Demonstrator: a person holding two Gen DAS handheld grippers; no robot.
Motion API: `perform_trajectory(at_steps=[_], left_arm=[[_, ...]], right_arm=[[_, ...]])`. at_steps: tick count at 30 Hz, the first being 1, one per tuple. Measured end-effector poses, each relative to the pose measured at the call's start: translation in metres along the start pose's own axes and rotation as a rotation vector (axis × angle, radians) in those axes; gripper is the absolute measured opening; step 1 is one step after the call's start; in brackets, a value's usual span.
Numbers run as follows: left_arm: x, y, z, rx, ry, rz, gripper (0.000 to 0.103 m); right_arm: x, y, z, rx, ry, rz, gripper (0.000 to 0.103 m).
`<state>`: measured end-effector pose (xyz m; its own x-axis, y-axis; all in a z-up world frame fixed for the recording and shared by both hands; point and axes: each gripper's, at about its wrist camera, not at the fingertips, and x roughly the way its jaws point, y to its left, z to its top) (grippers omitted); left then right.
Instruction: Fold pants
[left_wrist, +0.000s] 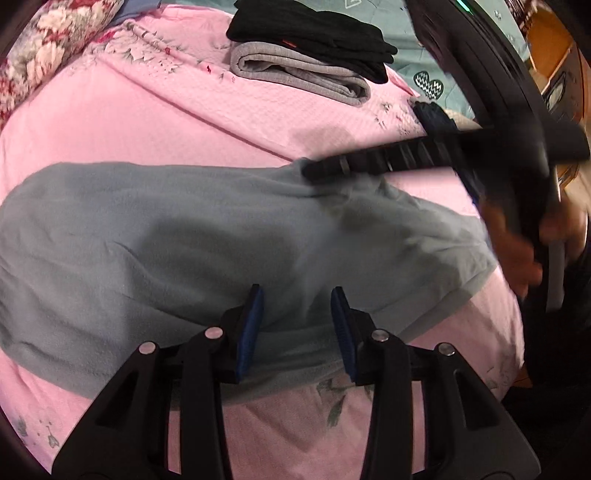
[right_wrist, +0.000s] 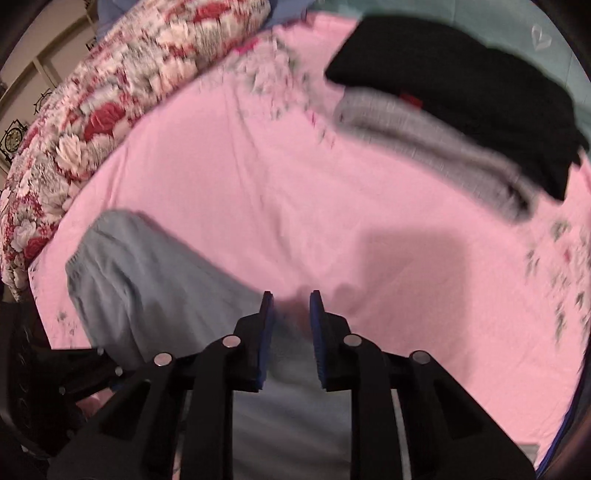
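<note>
On the pink bed (left_wrist: 155, 110), grey-blue pants (left_wrist: 155, 236) lying flat; left gripper (left_wrist: 297, 325) and right gripper (right_wrist: 291, 332) with jaws parted, holding nothing; best pinch matching edges before folding.

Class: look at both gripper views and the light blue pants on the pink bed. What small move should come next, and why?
Probably lower the left gripper and pinch the near edge of the pants: its jaws stand apart above that edge, gripping nothing, and the pants lie only partly folded.
</note>
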<state>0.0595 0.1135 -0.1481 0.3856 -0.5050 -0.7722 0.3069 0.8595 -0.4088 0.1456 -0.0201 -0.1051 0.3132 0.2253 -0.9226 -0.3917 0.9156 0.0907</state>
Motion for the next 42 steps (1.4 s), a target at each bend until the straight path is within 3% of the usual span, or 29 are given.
perform_trajectory(at_steps=[4,7,15,20,21,22,23,27,31,33,35,36,37,39,40,42], left_arm=[[0.001,0.01,0.002,-0.056,0.009,-0.072,0.039],[0.002,0.011,0.003,-0.062,0.013,-0.084,0.039],[0.003,0.008,0.002,-0.052,0.011,-0.07,0.039],[0.004,0.008,0.0,-0.047,0.009,-0.064,0.039],[0.004,0.007,0.0,-0.047,0.009,-0.063,0.039],[0.004,0.007,0.0,-0.047,0.009,-0.063,0.039],[0.004,0.007,-0.001,-0.045,0.009,-0.061,0.039],[0.004,0.003,-0.002,-0.03,0.007,-0.036,0.039],[0.006,0.001,-0.003,-0.024,0.009,-0.014,0.039],[0.004,-0.002,-0.002,-0.011,0.013,-0.002,0.039],[0.003,-0.003,0.003,-0.01,0.035,0.013,0.039],[0.001,-0.005,0.008,-0.017,0.048,0.005,0.039],[-0.002,-0.006,0.013,-0.02,0.046,-0.011,0.039],[-0.013,-0.013,0.028,-0.012,0.015,-0.036,0.044],[-0.016,-0.017,0.037,-0.006,-0.002,-0.03,0.052],[-0.012,-0.024,0.057,-0.001,-0.005,0.01,0.056]], right_arm=[[0.007,0.009,-0.039,0.002,0.074,0.067,0.021],[0.006,0.012,-0.055,0.005,0.074,0.07,0.021],[0.01,0.007,-0.035,0.003,0.022,0.097,0.022],[0.015,-0.005,-0.026,0.099,0.034,0.238,0.025],[0.014,-0.007,-0.025,0.117,0.021,0.258,0.015],[0.011,-0.008,-0.024,0.119,0.002,0.257,0.003],[0.008,-0.007,-0.022,0.108,-0.024,0.229,0.001],[-0.003,-0.014,-0.002,0.098,-0.116,0.159,0.001],[0.029,-0.023,0.014,0.08,-0.051,0.131,0.001],[0.038,-0.027,0.013,0.075,-0.071,0.146,0.001],[0.034,-0.029,0.013,0.075,-0.056,0.174,0.008],[0.03,-0.031,0.013,0.09,-0.035,0.174,0.023],[0.018,-0.034,0.012,0.105,-0.044,0.137,0.03],[-0.016,-0.039,0.006,0.104,-0.128,0.088,0.036],[-0.033,-0.041,0.001,0.1,-0.16,0.078,0.039],[-0.064,-0.048,-0.016,0.115,-0.212,0.059,0.042]])
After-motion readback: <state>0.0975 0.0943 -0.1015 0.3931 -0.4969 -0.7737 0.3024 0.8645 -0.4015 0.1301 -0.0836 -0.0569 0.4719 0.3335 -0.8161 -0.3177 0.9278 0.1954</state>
